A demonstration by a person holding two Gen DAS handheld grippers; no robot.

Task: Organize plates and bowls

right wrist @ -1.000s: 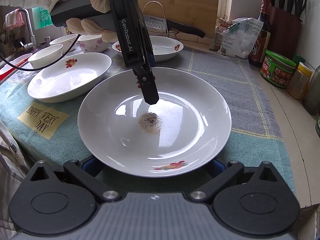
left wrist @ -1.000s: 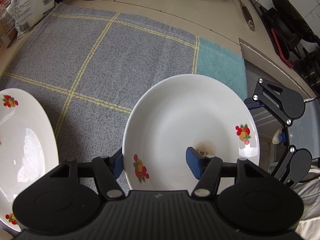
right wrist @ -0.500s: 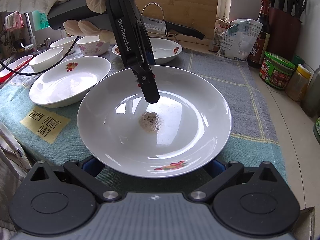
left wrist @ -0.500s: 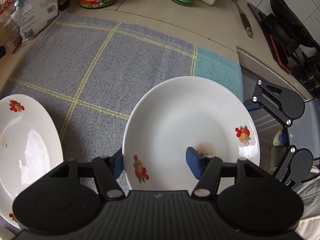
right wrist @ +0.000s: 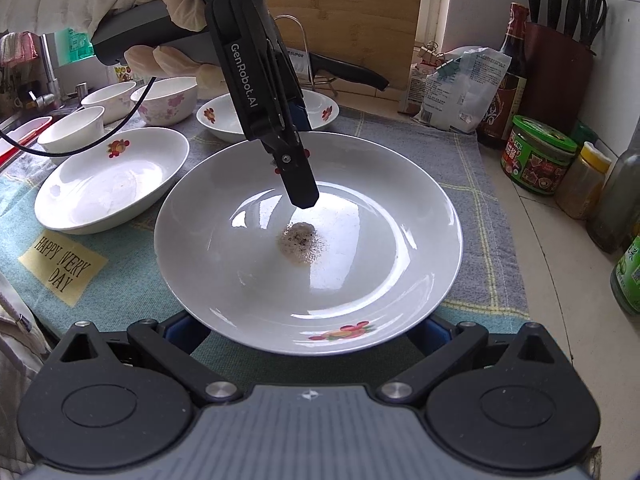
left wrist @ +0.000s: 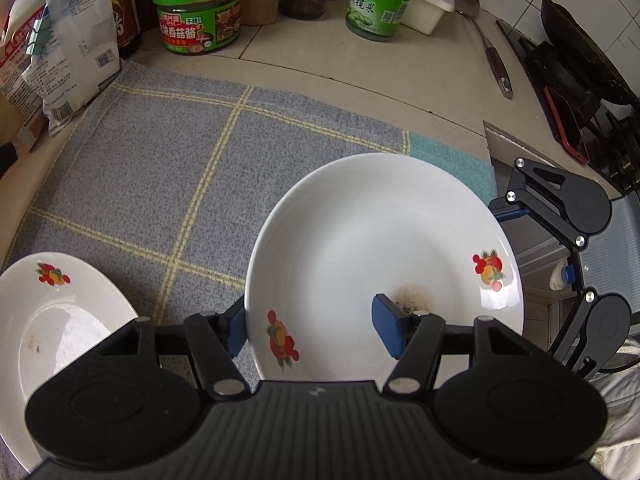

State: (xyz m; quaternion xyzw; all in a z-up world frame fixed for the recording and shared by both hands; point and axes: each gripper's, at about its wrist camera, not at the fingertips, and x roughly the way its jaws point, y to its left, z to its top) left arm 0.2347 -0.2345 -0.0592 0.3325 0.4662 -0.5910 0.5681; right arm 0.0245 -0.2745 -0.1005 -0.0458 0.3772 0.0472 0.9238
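A white plate [left wrist: 380, 240] with fruit decals and a brown stain in its middle hangs just above the checked cloth [left wrist: 160, 180]. My left gripper [left wrist: 310, 328] is shut on its rim, one blue pad outside the wall and one inside near the stain. In the right wrist view the plate [right wrist: 360, 264] fills the middle, and the left gripper [right wrist: 300, 156] comes down over its far rim, held by a gloved hand [right wrist: 176, 4]. My right gripper [right wrist: 310, 332] stands wide open with both tips tucked under the near rim; it also shows as the right gripper [left wrist: 534, 244] beside the plate.
A second decal plate [right wrist: 108, 176] lies left of the held one, a third plate [right wrist: 224, 116] behind it, and several bowls [right wrist: 168, 98] sit near the sink. Jars [right wrist: 536, 156], bottles and a knife block [right wrist: 560, 60] line the right side. A stove [left wrist: 580, 80] stands past the cloth.
The plate keeps its place between both grippers while cloth, jars and the neighbouring plate slide in the frames; both hands have risen a little and shifted with the plate.
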